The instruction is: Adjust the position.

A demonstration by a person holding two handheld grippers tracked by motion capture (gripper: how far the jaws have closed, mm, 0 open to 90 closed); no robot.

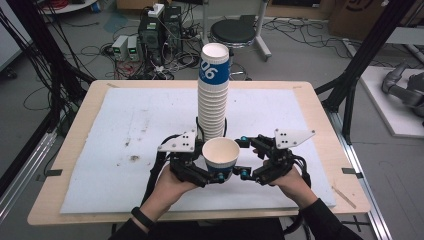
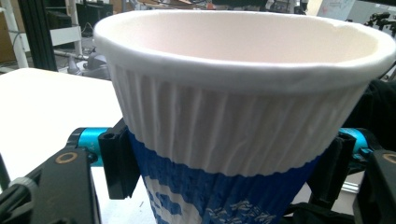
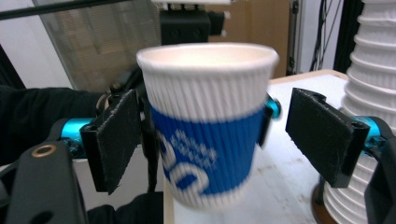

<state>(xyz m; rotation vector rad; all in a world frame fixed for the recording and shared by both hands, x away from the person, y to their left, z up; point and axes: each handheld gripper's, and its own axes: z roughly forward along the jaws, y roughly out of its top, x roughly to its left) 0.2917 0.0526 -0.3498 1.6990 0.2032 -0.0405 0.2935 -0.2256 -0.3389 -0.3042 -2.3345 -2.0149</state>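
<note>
Looking down from the high view, a single white ribbed paper cup with a blue band (image 1: 220, 159) is held upright above the near middle of the tabletop (image 1: 75, 145), which is pale wood covered by a white foam sheet (image 1: 140, 125). The left gripper (image 1: 212, 175) pinches the cup from the left side low on its blue band, while the right gripper (image 1: 245, 157) sits just beside the cup on the right, its jaws spread and not pressing on it. Directly behind the held cup stands a tall stack of the same white-and-blue paper cups (image 1: 213, 95), upright at the centre of the sheet. Each gripper is carried by one of the person's hands, coming in from the bottom edge. In the left gripper view, the paper cup (image 2: 243, 121) sits close between the two black jaws, which clamp against the blue band on both sides; its open white mouth faces up. In the right gripper view, the cup (image 3: 208, 126) stands between the right gripper's own jaws, with a clear gap on either side, so these jaws stand apart from it; farther back the left gripper's jaws hold the cup at its band. The stack of cups (image 3: 373, 93) rises at the right edge of this view.
</note>
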